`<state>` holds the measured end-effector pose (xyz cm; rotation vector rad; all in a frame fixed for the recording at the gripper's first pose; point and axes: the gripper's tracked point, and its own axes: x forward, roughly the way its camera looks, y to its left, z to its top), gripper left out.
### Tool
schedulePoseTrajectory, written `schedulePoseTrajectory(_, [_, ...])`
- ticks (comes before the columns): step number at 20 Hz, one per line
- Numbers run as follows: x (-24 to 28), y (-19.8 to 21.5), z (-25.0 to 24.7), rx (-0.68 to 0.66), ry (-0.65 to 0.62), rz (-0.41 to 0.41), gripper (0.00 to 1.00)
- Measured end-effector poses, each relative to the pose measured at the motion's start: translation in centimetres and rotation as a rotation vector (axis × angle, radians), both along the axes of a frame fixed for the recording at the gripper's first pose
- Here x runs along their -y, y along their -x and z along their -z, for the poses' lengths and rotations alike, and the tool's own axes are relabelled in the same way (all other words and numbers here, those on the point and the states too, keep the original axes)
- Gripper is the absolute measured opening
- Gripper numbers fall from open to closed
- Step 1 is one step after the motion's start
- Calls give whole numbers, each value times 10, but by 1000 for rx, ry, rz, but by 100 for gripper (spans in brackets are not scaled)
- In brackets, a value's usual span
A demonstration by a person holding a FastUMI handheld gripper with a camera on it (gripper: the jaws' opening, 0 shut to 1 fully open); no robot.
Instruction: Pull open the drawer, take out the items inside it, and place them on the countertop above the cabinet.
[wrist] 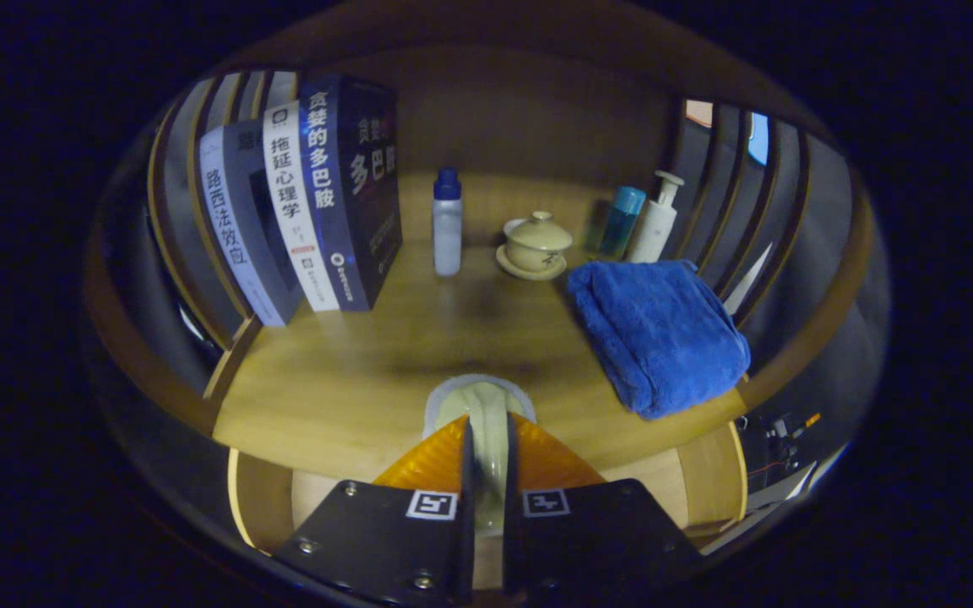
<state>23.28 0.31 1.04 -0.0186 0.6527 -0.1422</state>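
Note:
My gripper [487,425] is shut on a pale, rounded item with a whitish rim [476,397]. The item sticks out ahead of the fingertips, over the front edge of the wooden countertop [368,371]; I cannot tell whether it touches the wood. Below that edge, on both sides of the fingers, shows the lighter wood of the open drawer [263,498]. What lies in the drawer is hidden by the gripper body.
On the countertop, several upright books [309,203] stand at the left and a folded blue towel [660,333] lies at the right. Along the back stand a blue-capped bottle [447,224], a lidded cup on a saucer [535,245], a teal bottle [620,221] and a white pump bottle [655,219]. Slatted side walls enclose both ends.

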Motion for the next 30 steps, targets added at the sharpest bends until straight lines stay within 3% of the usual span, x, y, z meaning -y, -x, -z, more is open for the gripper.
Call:
schedulePoseTrajectory(5, [5,-39,4,22,-81,22,14])
schedulePoseTrajectory(10, [18,-65,2,68,-26,42,14])
schedulePoseTrajectory(21, [17,-70,-3,130,-11,30,14])
schedulePoseTrajectory(24, [3,-68,-2,163,-12,-32,62])
schedulePoseTrajectory(27, [-5,-54,-11,205,-3,-68,93])
schedulePoseTrajectory(30, [-12,-31,-34,291,-26,-63,97])
